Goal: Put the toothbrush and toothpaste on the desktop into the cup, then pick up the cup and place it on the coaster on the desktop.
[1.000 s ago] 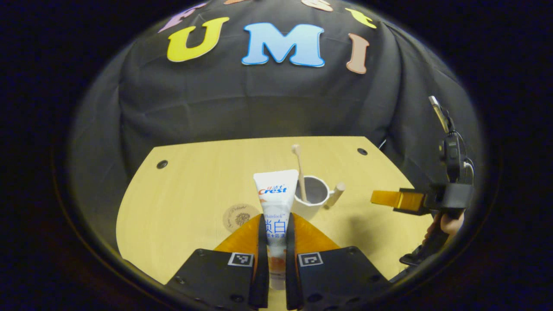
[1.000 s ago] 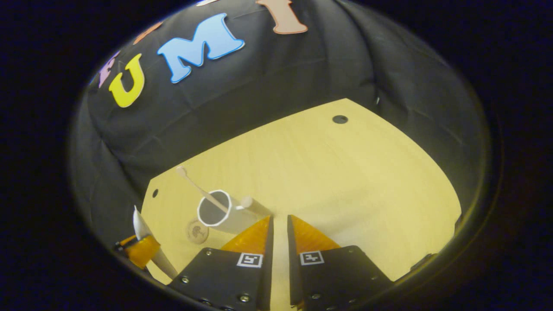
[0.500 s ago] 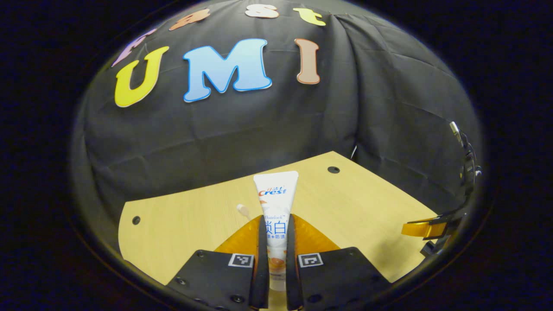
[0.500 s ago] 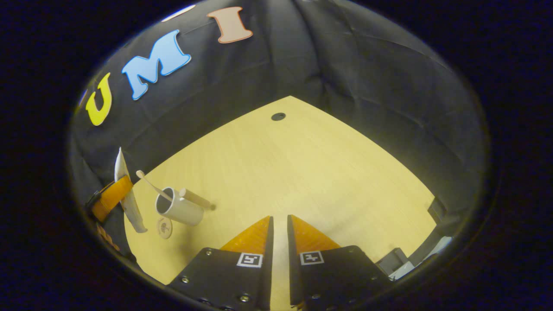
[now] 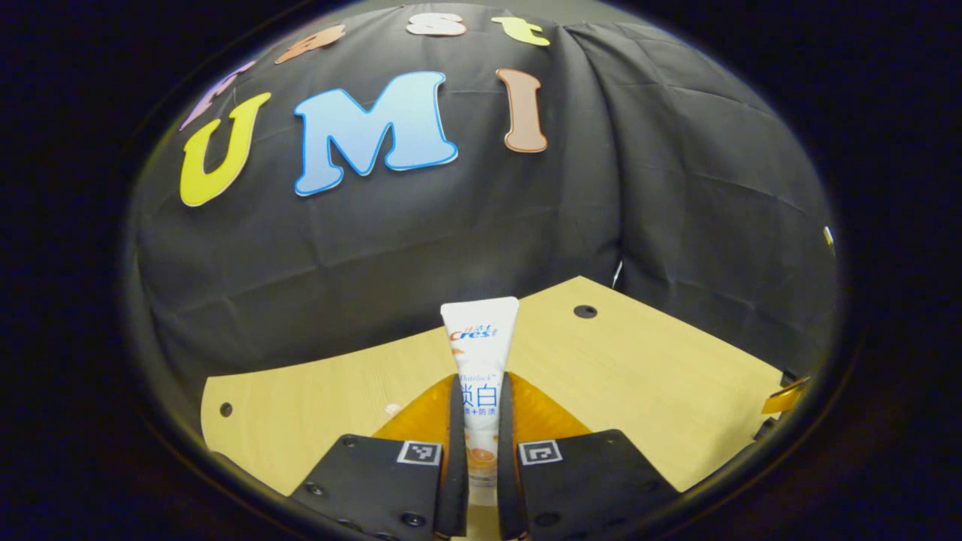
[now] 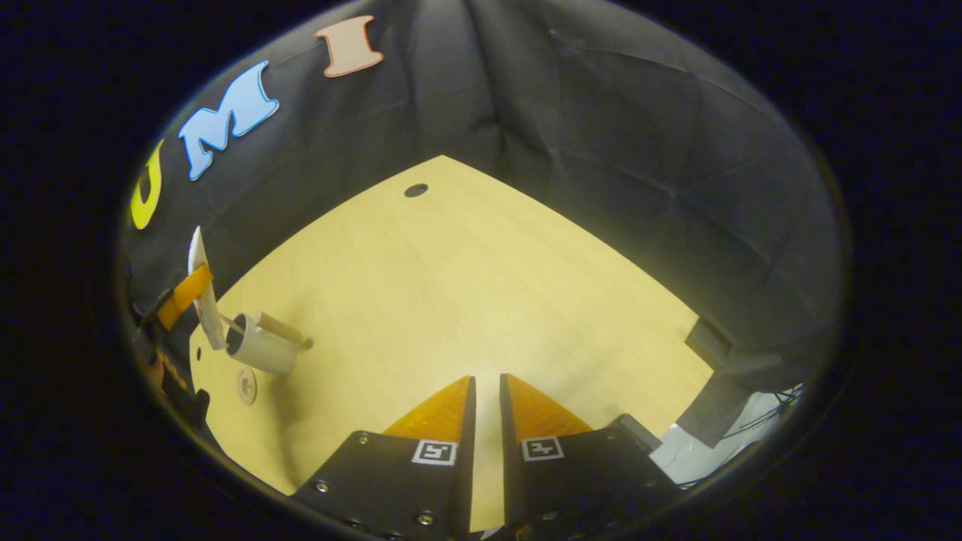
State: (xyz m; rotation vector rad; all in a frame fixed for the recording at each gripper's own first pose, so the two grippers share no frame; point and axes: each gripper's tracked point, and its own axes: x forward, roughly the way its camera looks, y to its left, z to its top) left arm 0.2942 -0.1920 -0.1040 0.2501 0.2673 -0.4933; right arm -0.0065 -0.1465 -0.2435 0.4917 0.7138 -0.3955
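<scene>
My left gripper [image 5: 479, 391] is shut on the white toothpaste tube [image 5: 479, 353], which stands up between its fingers. In the right gripper view the white cup [image 6: 259, 349] with a wooden handle [image 6: 284, 330] stands at the far left of the table [image 6: 488, 285]. The toothbrush [image 6: 230, 324] leans inside it. The left gripper [image 6: 188, 289] holds the toothpaste [image 6: 209, 323] upright just above the cup's far rim. The round coaster [image 6: 246, 385] lies beside the cup, nearer me. My right gripper [image 6: 486, 379] hovers over the table's near middle, shut with nothing between its fingers.
The wooden table has dark cable holes [image 6: 415, 190] [image 5: 585, 311] near its corners. Black cloth walls close it in at the back and sides. Past the table's right edge a gap [image 6: 740, 443] shows cables below. The right gripper's orange finger [image 5: 782, 398] shows at the far right.
The left gripper view has swung so that the cup dropped out of it, the tube still held. My right gripper has drawn back to the right, farther from the cup.
</scene>
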